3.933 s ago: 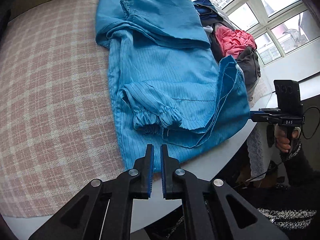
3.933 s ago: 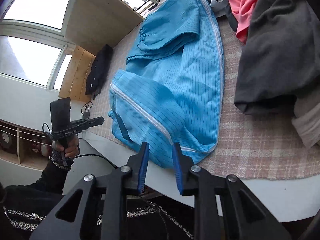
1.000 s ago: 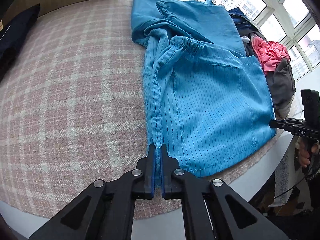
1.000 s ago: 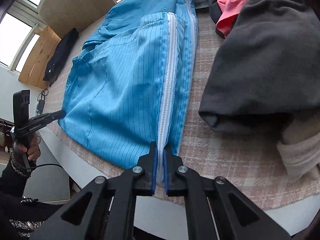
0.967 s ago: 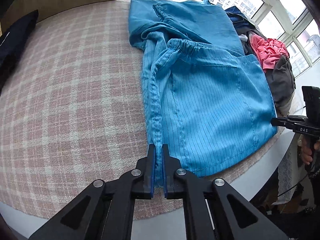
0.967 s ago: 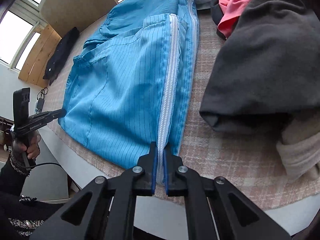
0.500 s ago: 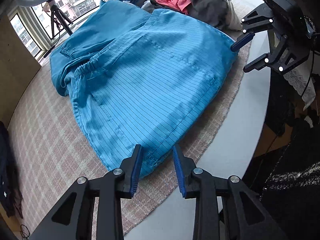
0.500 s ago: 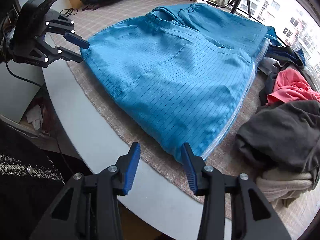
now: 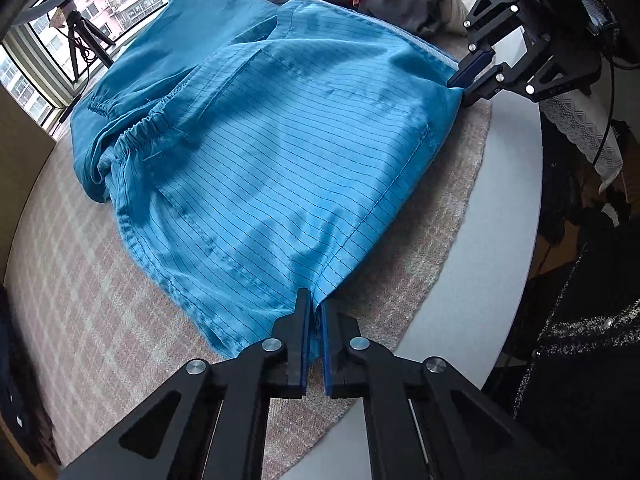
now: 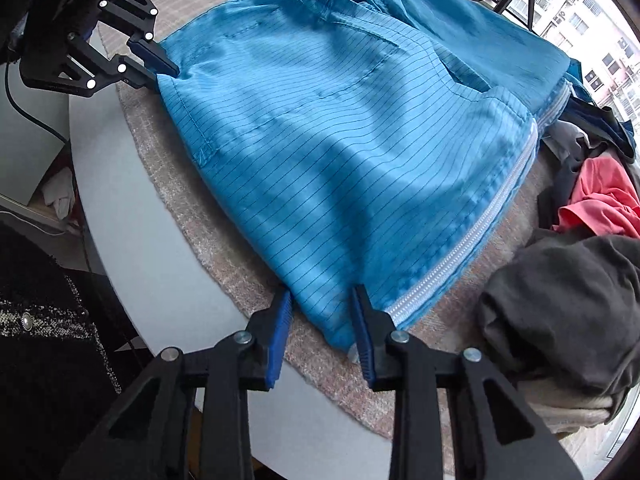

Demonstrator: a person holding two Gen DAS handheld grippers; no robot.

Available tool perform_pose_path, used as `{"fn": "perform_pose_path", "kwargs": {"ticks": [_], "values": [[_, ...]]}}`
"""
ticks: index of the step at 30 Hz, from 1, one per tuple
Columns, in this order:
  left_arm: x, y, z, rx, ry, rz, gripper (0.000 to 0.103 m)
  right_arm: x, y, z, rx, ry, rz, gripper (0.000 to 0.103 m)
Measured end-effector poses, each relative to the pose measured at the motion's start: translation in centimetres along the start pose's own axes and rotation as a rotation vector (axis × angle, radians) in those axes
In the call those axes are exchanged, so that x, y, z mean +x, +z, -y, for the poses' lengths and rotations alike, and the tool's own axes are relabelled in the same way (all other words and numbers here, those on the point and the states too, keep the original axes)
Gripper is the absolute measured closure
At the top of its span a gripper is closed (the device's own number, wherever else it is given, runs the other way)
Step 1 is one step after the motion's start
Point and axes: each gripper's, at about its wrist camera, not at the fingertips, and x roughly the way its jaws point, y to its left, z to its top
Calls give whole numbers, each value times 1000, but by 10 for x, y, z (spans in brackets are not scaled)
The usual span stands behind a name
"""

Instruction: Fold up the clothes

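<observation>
Round white bench (image 9: 508, 216) under a pink checked cloth (image 9: 92, 304), windows behind. Left wrist view — the left gripper (image 9: 314, 340), pressed together, pinches the near hem corner of the blue pinstriped zip garment (image 9: 280, 152) lying flat on the cloth. Right wrist view — the right gripper (image 10: 322, 336), jaws closing, straddles the garment's zipper-side corner; a heap of grey and coral clothes (image 10: 576, 264) lies beside.

Your two wrist cameras look steeply down from opposite near corners, close above the blue garment (image 9: 280, 152) both share.
</observation>
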Motion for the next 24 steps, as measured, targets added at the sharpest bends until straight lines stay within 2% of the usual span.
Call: {"fn": "perform_pose_path", "kwargs": {"ticks": [1, 5, 9, 13, 18, 24], "values": [[-5, 4, -2, -1, 6, 5, 101, -3, 1, 2, -1, 13, -11, 97], [-43, 25, -19, -35, 35, 64, 101, -28, 6, 14, -10, 42, -15, 100], [-93, 51, -48, -91, 97, 163, 101, -84, 23, 49, 31, 56, 81, 101], [-124, 78, -83, -118, 181, 238, 102, -133, 63, 77, 50, 12, 190, 101], [-114, 128, -154, -179, 180, 275, 102, -151, 125, 127, 106, -71, 262, 101], [-73, 177, -223, -233, 117, 244, 102, -129, 192, 207, 207, -92, 229, 101]]}}
